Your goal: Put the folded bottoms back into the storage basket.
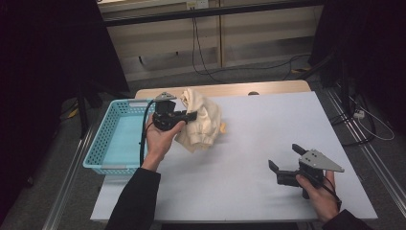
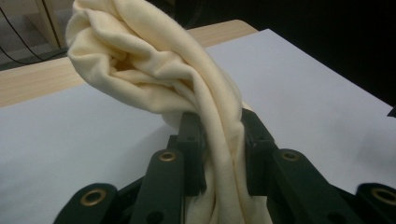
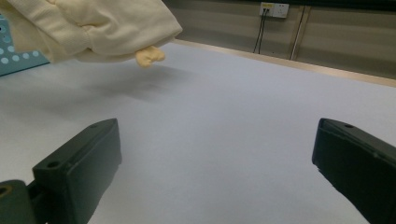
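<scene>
High view: the left gripper (image 1: 190, 115) is clamping a bunched cream garment (image 1: 201, 120) between its jaws, the cloth hanging clear of the white table (image 1: 268, 134) just beside a turquoise basket (image 1: 112, 139). Well apart, the right gripper (image 1: 282, 158) is resting open, holding nothing.

Black two-jaw left gripper (image 1: 190, 115), brass-ringed screw holes, grey three-cornered plate, black cable; right gripper (image 1: 285, 157) alike; dark sleeves.
</scene>
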Demonstrator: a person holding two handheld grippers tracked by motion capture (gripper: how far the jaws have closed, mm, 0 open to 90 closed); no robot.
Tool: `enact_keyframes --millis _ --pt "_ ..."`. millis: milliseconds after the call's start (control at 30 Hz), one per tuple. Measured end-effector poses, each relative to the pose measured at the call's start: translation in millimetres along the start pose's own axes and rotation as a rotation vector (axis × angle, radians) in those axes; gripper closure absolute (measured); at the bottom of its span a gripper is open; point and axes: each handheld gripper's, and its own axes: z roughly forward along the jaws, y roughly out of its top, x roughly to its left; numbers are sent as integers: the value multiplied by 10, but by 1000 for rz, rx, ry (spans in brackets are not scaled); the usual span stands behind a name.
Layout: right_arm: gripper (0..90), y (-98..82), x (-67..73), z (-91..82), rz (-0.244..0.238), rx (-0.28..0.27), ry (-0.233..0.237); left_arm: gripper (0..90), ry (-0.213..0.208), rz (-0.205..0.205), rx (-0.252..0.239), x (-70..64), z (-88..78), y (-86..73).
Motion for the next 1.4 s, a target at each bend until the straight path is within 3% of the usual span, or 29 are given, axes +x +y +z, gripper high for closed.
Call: enact_keyframes --millis 267,567,800,1100,1400 --pt "11 0 -1 1 0 0 -2 736 1 -2 -28 23 -117 42" --pt "11 1 1 -3 -2 -2 4 737 -2 23 -48 34 -245 95" --pt "11 2 2 -3 -2 -2 3 737 -27 37 -63 40 -386 147" --pt "10 2 2 -4 -3 0 4 737 -13 47 -91 53 -597 195" --pt "10 2 2 -4 -4 -1 4 737 18 20 -111 106 -722 208"
